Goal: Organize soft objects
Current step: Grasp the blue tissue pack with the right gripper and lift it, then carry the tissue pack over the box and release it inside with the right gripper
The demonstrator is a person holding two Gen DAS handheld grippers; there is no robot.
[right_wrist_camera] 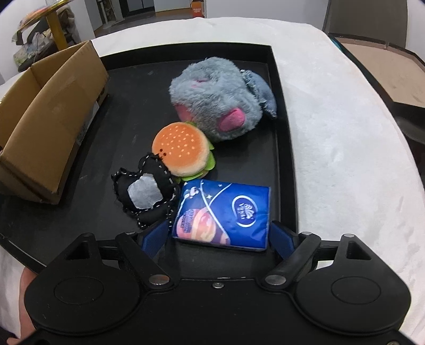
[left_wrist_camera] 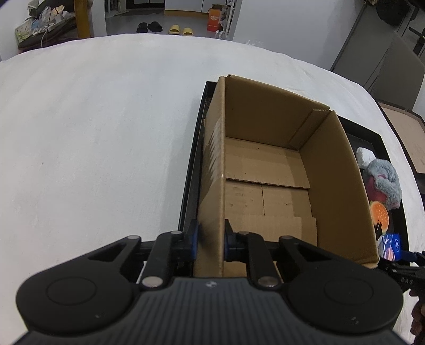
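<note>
My left gripper (left_wrist_camera: 211,240) is shut on the left wall of an open, empty cardboard box (left_wrist_camera: 268,169), one finger outside and one inside. The box (right_wrist_camera: 50,119) stands on a black tray (right_wrist_camera: 127,127). My right gripper (right_wrist_camera: 220,233) is open, its blue pads on either side of the near end of a blue tissue pack (right_wrist_camera: 223,215) lying on the tray. Beyond the pack lie a black stitched pouch (right_wrist_camera: 144,193), a plush hamburger (right_wrist_camera: 182,150) and a grey-and-pink plush animal (right_wrist_camera: 220,98). The plush animal (left_wrist_camera: 385,183) and hamburger (left_wrist_camera: 379,216) also show right of the box.
The tray (left_wrist_camera: 190,169) rests on a white cloth-covered table (left_wrist_camera: 93,138). A white object (left_wrist_camera: 365,156) lies on the tray behind the plush animal. Slippers and an orange box (left_wrist_camera: 213,20) stand on the floor beyond the table. The right gripper's arm (left_wrist_camera: 403,268) shows at the lower right.
</note>
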